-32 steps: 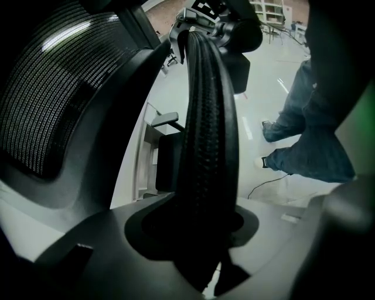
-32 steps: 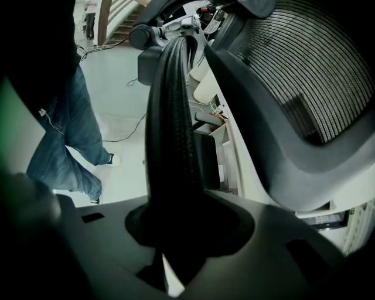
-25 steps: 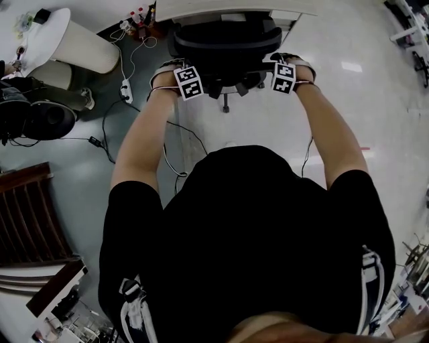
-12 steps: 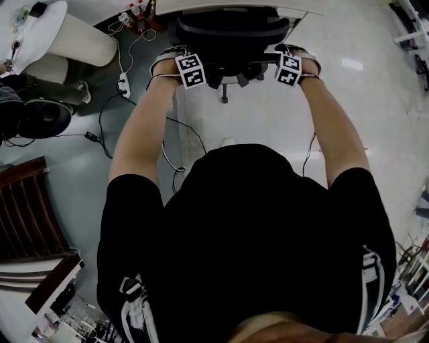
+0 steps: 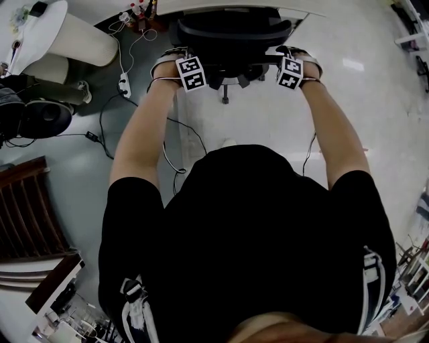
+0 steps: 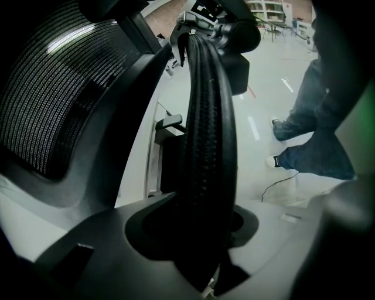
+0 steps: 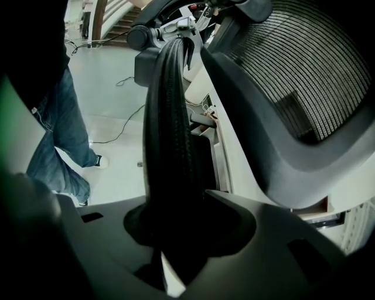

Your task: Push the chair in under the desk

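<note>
Holding — left gripper [image 6: 205,246] and right gripper [image 7: 170,246] each clamp a ribbed black armrest [image 6: 208,146] of the black mesh office chair [image 5: 231,33], white desk [image 5: 201,5] straight ahead.

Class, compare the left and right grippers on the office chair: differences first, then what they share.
The left gripper clamps the chair's left armrest; the right gripper clamps the right armrest. The left gripper sees the mesh backrest on its left; the right gripper sees it on its right. Their marker cubes bear different patterns. Shared: both grip an armrest.
</note>
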### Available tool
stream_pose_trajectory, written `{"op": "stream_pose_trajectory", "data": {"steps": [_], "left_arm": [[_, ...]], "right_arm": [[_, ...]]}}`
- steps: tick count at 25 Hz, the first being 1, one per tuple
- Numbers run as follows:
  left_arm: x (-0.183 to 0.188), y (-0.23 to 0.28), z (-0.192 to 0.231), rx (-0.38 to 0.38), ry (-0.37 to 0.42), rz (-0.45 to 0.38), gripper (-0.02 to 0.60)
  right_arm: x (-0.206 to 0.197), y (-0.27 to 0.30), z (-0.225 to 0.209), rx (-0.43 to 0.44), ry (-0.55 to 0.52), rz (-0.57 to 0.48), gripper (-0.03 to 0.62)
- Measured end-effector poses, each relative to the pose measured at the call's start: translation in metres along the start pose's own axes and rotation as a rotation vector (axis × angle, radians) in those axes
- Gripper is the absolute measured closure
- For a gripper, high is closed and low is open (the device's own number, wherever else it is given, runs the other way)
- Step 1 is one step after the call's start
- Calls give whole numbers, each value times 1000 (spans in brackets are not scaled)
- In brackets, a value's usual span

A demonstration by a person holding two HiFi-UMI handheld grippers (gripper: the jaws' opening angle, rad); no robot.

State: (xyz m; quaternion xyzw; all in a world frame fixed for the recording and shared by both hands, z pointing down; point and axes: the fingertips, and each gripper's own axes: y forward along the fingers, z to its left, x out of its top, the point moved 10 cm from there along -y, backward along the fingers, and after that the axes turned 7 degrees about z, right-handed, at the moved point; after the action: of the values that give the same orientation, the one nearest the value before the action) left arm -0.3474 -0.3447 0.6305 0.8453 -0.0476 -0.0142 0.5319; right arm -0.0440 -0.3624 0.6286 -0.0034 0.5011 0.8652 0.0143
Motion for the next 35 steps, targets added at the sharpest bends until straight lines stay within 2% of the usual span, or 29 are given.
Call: {"op": "stream_pose_trajectory", "data": {"steps": [10, 14, 16, 21, 23, 28, 32, 35], "left_arm": [[0, 1, -3, 17, -9, 0, 422], [-1, -1, -3, 114, -21, -36, 413], [-1, -2, -6, 138, -30, -46, 399], [-1, -2, -7, 28, -56, -23, 344], [-3, -7, -7, 16, -71, -34, 328], [-6, -36, -7, 42, -141, -99, 328], [-10, -60, -13, 53, -229, -185, 322], [-15, -78, -22, 88, -292, -265, 324]], "right_arm": [[1, 1, 1, 2, -19, -4, 456], [2, 1, -1, 1, -15, -3, 444], [2, -1, 2, -13, -4, 3, 432], [1, -15, 2, -48, 38, 9, 384], [0, -27, 4, -55, 58, 0, 376], [-6, -62, 12, -66, 160, -57, 376], [-11, -91, 16, -101, 295, -143, 376], [-12, -109, 22, -113, 397, -204, 379]]}}
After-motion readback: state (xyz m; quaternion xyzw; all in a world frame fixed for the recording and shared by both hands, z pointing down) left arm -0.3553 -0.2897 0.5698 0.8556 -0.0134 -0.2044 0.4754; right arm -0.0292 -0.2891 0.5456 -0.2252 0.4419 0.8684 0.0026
